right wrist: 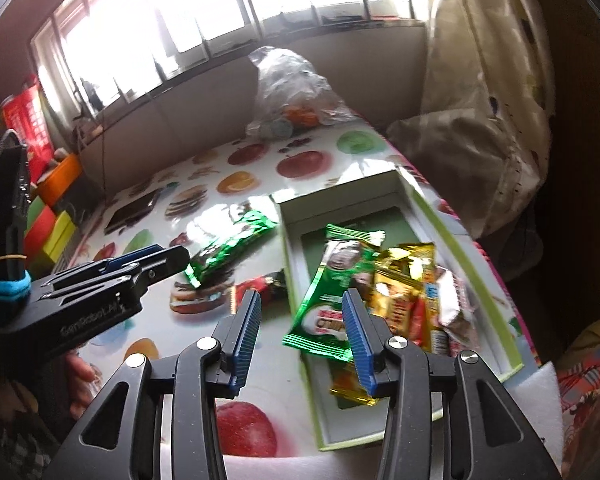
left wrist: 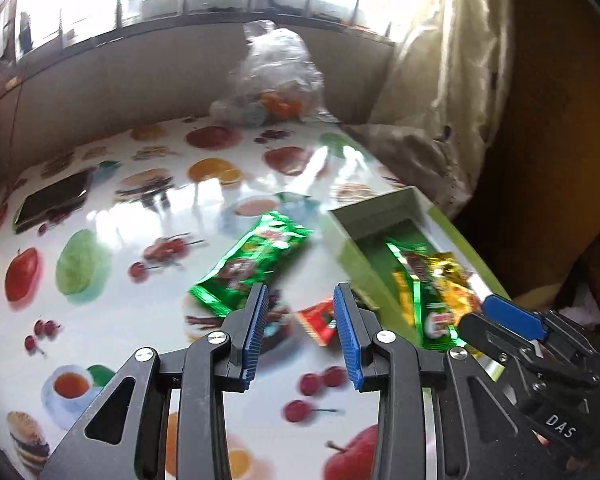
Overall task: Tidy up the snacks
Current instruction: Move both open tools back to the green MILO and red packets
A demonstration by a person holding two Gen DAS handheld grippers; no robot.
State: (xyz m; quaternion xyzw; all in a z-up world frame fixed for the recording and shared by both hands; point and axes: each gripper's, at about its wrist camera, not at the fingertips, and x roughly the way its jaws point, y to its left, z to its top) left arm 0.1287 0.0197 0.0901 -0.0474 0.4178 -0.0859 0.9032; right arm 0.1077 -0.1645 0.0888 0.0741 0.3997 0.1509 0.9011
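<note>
Both grippers gape empty: the left gripper, nearer, faces the shiny green foil snack packet lying diagonally beside the green-rimmed box on the bench; right gripper hovers over the box.

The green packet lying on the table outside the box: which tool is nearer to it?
Left. The left tool hangs open just before the green packet. The right tool is open at the box, further away.

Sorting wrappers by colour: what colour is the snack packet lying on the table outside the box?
Shiny green, clearest in the left wrist view: the snack packet.
</note>
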